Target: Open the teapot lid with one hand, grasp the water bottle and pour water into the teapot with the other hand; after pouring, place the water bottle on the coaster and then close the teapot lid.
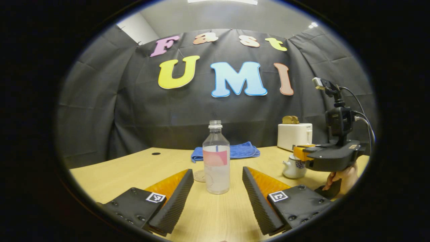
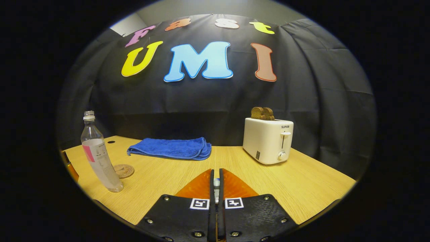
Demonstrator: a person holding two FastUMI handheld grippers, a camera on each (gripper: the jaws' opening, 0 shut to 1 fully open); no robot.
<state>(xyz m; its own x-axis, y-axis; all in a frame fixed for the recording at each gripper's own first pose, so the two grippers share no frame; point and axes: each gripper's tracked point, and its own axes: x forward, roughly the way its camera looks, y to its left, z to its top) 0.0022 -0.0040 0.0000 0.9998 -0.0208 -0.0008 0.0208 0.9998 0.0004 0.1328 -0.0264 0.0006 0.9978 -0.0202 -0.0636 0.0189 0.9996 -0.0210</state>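
Observation:
A clear water bottle (image 1: 216,158) with a pink label stands upright on the wooden table (image 1: 141,168), part full. My left gripper (image 1: 217,171) is open, one finger on each side of the bottle and a little short of it, not touching. A round coaster (image 1: 200,175) lies just behind the bottle to its left. At the right stands a small white teapot (image 1: 294,167); the right gripper (image 1: 302,153) sits on top of it, held by a hand (image 1: 342,176). In the right gripper view my right gripper (image 2: 216,174) is shut on a small white knob (image 2: 216,183), the lid's. The bottle (image 2: 100,158) and coaster (image 2: 123,170) are far left.
A folded blue towel (image 1: 228,151) lies at the back of the table, with a white toaster (image 1: 295,135) holding bread to its right. In the right gripper view the towel (image 2: 171,148) and toaster (image 2: 267,140) stand ahead.

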